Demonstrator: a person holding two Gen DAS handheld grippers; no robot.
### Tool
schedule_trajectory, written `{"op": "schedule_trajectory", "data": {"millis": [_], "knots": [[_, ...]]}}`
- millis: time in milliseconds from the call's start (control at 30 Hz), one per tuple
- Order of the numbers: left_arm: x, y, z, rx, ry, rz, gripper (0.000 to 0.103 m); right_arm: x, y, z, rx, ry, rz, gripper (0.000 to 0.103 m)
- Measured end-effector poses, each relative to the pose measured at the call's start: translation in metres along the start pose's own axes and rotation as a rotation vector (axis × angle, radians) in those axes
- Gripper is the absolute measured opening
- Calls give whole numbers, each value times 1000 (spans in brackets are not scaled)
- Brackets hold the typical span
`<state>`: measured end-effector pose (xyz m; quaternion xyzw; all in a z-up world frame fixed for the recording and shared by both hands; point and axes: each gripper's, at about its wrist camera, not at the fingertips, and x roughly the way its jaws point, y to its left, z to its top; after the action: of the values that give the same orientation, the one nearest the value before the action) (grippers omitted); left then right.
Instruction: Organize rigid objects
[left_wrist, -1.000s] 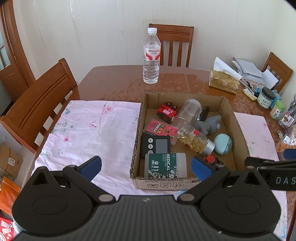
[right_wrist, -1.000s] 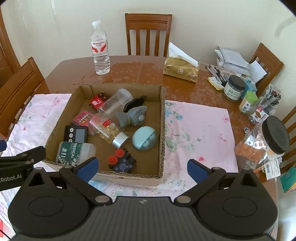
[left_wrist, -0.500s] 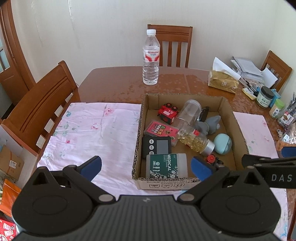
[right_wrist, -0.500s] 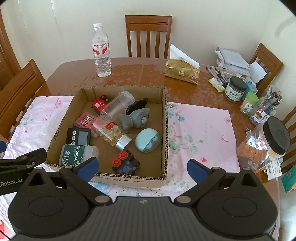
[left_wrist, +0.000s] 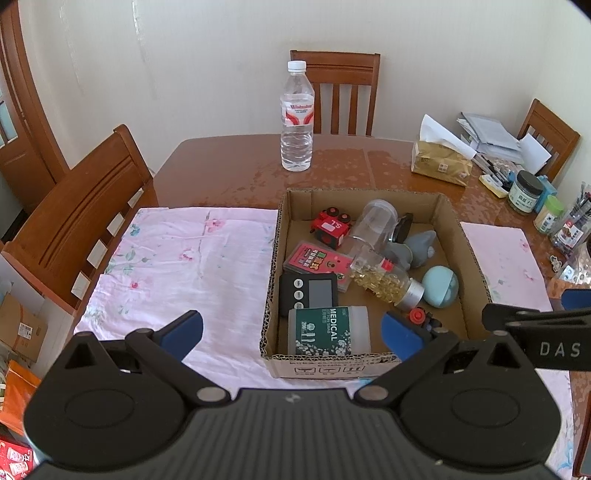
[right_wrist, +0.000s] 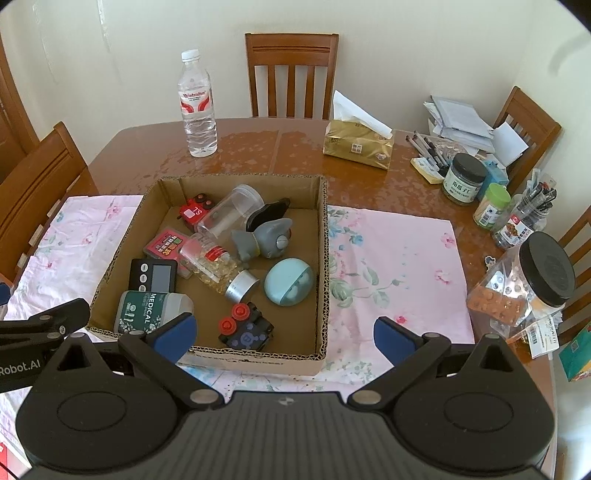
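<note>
Shallow brown cardboard box (right_wrist: 322, 236): holds every small rigid item, jumbled; left gripper (left_wrist: 291, 332) and right gripper (right_wrist: 282, 334) fingers apart, empty; sorting stage undeterminable.

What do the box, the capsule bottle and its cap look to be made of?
Box: corrugated cardboard, matte brown; fluted edges show along the rim. Capsule bottle: clear, glossy plastic or glass, since the yellow capsules show through. Its cap: silvery and brushed-looking, probably metal or metallised plastic.

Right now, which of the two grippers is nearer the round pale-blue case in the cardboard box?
Right, probably. The round pale-blue case lies just ahead of the right gripper, between its open fingers. The left gripper sits further to the case's left, facing the box's left wall.
</note>
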<state>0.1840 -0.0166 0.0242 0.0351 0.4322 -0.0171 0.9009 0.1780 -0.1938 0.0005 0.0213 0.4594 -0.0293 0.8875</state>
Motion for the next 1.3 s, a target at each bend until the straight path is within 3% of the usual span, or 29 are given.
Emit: {"op": "schedule_trajectory", "data": {"millis": [1300], "knots": [[1,-2,2,2,8,-2,102,0,0,2,-2,-2,-16,103]]}}
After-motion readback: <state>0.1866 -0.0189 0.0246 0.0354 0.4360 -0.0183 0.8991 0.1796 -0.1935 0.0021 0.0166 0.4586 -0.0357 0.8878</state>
